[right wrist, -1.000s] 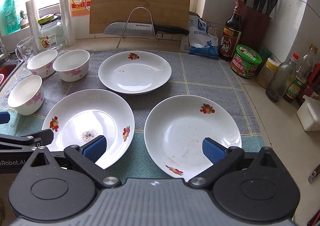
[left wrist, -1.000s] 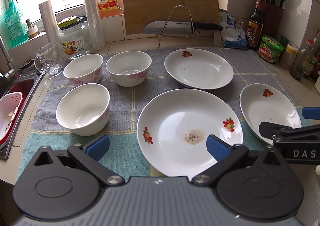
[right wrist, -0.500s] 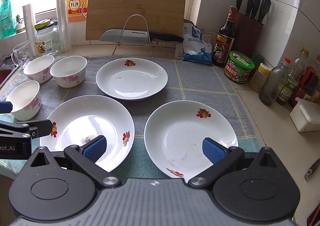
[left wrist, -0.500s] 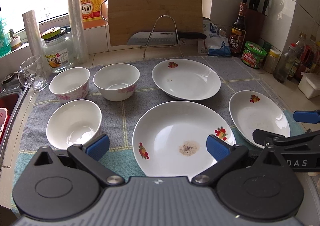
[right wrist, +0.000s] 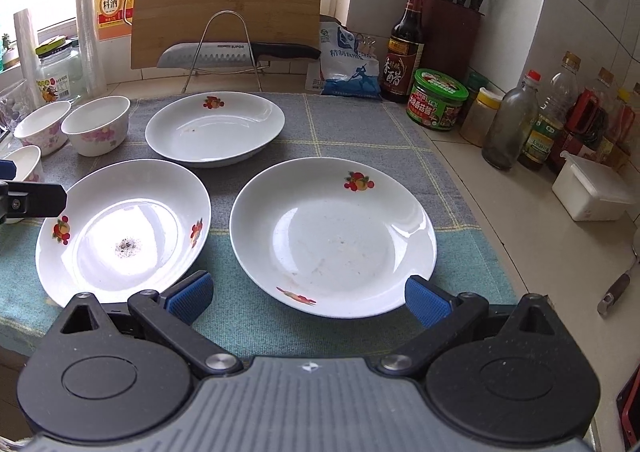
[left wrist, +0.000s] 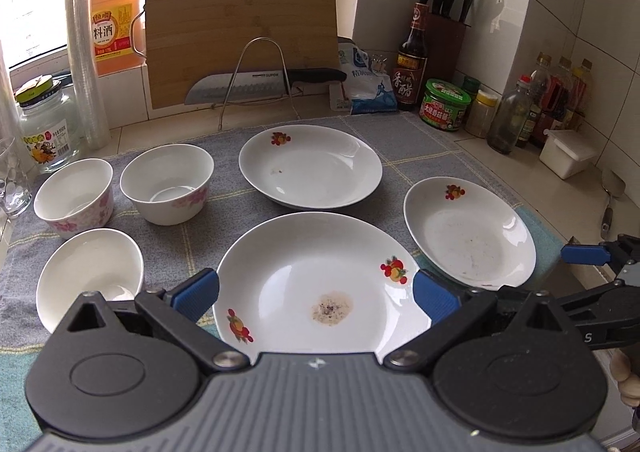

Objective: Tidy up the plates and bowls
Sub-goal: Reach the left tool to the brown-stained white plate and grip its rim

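Three white fruit-print plates lie on a grey-green towel: a near plate with a food stain [left wrist: 320, 276] [right wrist: 124, 228], a far plate [left wrist: 310, 166] [right wrist: 214, 128] and a right plate [left wrist: 468, 232] [right wrist: 332, 236]. Three white bowls stand at the left: a near one [left wrist: 88, 272] and two with pink flowers [left wrist: 74, 192] [left wrist: 168, 182]. My left gripper [left wrist: 316, 294] is open and empty, just above the stained plate's near rim. My right gripper [right wrist: 308, 294] is open and empty at the right plate's near rim.
A cutting board [left wrist: 240, 32], a knife on a wire rack [left wrist: 260, 82] and an oil jug [left wrist: 114, 12] stand at the back. Sauce bottles, jars [right wrist: 436, 100] and a knife block [right wrist: 452, 28] line the right wall. A glass jar [left wrist: 48, 128] stands at the left.
Both grippers have risen and drawn back a little and turned to the right. The sink has left the left wrist view. The dishes have not moved.
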Demonstrator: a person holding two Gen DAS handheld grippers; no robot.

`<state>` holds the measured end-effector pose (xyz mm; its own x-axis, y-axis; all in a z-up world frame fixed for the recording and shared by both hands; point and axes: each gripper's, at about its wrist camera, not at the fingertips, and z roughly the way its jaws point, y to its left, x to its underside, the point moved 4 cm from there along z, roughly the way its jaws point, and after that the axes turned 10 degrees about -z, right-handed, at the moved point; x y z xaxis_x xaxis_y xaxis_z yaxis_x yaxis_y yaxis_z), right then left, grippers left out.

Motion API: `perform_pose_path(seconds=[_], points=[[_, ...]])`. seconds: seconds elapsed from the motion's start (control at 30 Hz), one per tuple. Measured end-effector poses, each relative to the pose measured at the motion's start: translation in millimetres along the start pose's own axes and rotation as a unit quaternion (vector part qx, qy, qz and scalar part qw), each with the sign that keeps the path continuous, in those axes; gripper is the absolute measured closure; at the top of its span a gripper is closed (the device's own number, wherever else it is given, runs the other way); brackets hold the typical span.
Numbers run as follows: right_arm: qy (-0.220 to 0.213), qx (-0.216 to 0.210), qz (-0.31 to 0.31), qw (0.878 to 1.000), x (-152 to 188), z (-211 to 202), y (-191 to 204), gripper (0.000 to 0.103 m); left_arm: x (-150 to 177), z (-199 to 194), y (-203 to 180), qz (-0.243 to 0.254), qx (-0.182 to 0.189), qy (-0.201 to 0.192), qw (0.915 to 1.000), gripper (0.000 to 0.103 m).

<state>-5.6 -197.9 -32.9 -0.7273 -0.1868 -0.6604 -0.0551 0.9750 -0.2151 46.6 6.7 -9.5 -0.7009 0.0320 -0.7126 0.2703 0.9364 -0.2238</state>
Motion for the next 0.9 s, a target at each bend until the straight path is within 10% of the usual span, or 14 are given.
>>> perform_pose_path(seconds=[0.9], points=[[0.028,-0.068,-0.047,0.996,27,80,-42,0.0,-30,55,-47,0.03,0.004,0.025,0.9992,0.001]])
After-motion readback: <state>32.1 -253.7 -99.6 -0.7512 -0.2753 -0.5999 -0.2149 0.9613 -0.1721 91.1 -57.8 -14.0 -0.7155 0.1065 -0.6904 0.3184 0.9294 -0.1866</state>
